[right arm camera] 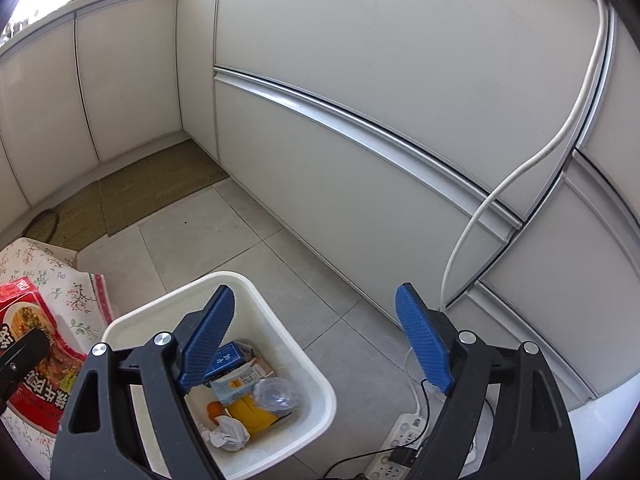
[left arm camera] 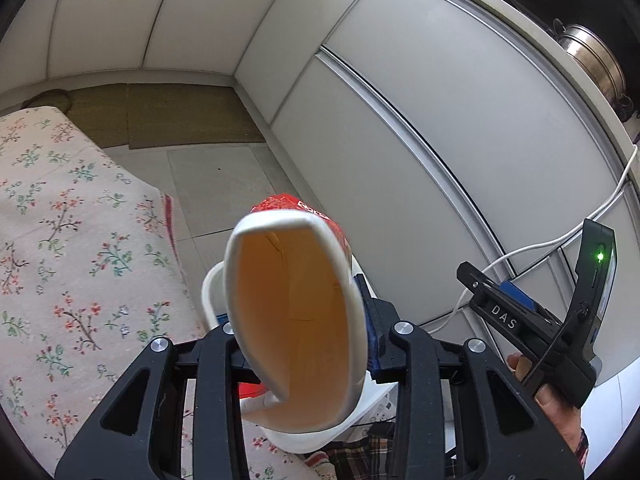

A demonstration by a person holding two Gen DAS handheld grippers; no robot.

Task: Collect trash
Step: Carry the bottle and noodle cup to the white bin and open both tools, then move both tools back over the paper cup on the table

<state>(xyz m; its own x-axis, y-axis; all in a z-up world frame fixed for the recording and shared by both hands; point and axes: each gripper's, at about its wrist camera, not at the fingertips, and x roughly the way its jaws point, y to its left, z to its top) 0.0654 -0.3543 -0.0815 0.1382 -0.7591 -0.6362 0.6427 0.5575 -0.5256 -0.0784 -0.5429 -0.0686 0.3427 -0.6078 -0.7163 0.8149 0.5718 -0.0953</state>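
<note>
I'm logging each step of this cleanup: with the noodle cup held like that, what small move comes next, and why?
Probably carry the left claw, shut on the red noodle cup, over the white bin and release. The bin is open and already holds trash, and the right claw hangs open and empty above it.

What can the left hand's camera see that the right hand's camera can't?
Only the left wrist view shows the inside of the noodle cup squeezed in the left gripper, and a steel pot up on the counter.

Only the right wrist view looks down into the white bin, with a crumpled tissue, a clear plastic cup and a blue carton inside, plus a power strip on the floor.

Both show the cup, the bin, the flowery cloth, the white cabinets and the right gripper, which is open.
</note>
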